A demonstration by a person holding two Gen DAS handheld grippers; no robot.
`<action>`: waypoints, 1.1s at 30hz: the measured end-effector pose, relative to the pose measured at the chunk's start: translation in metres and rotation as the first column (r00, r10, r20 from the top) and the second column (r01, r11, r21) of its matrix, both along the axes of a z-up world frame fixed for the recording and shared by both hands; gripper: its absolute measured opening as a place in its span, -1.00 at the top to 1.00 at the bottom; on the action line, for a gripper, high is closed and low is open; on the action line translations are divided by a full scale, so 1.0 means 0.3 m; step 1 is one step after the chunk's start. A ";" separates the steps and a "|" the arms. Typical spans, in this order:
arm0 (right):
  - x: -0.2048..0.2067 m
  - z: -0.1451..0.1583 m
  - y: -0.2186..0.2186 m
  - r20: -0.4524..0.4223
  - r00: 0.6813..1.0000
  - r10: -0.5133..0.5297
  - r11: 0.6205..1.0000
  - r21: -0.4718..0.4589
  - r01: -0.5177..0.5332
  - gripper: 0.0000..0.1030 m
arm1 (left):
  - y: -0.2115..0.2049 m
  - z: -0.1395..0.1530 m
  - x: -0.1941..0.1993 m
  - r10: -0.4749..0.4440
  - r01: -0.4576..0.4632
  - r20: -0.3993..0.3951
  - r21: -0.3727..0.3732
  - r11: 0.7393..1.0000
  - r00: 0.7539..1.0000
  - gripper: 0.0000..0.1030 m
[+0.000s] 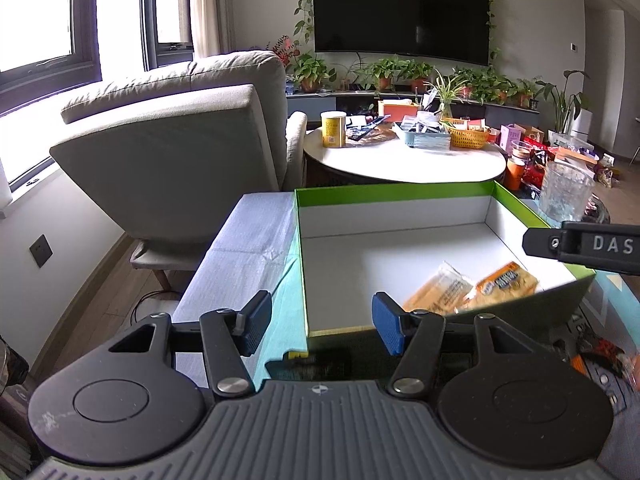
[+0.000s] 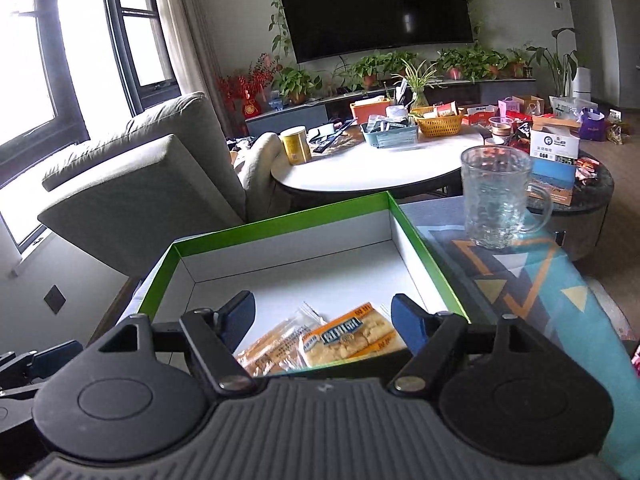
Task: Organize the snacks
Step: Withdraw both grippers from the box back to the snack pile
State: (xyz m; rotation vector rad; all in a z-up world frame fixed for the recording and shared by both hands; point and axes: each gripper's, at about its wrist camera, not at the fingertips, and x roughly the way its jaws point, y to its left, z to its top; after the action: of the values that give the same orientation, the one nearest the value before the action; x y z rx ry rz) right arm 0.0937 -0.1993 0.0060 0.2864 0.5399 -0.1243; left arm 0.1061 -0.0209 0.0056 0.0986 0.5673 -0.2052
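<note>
A shallow box with green walls (image 1: 392, 192) (image 2: 280, 220) and a white floor sits on a patterned tablecloth. Two orange-and-clear snack packets (image 1: 472, 288) (image 2: 320, 340) lie side by side in its near right corner. My left gripper (image 1: 320, 324) is open and empty, hovering over the box's near left corner. My right gripper (image 2: 324, 322) is open and empty, just above the near wall with the packets showing between its fingers. Part of the right gripper (image 1: 580, 246) juts in at the right of the left wrist view.
A clear glass mug (image 2: 498, 200) (image 1: 564, 196) stands on the cloth right of the box. A grey armchair (image 1: 180, 148) is to the left. A round white table (image 1: 400, 156) with a yellow can, baskets and clutter is behind the box. More packages lie at the far right.
</note>
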 end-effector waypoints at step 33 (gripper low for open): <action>-0.347 -0.092 0.051 -0.090 0.995 0.050 0.999 0.014 -0.049 -0.01 | 0.074 -0.109 -0.303 -0.127 0.130 -0.117 0.020 0.991 0.985 -0.33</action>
State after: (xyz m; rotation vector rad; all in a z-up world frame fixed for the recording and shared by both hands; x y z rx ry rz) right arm -0.0105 -0.1839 -0.0214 0.2800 0.6373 -0.0862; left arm 0.0150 0.0014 -0.0270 0.1507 0.6799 -0.3304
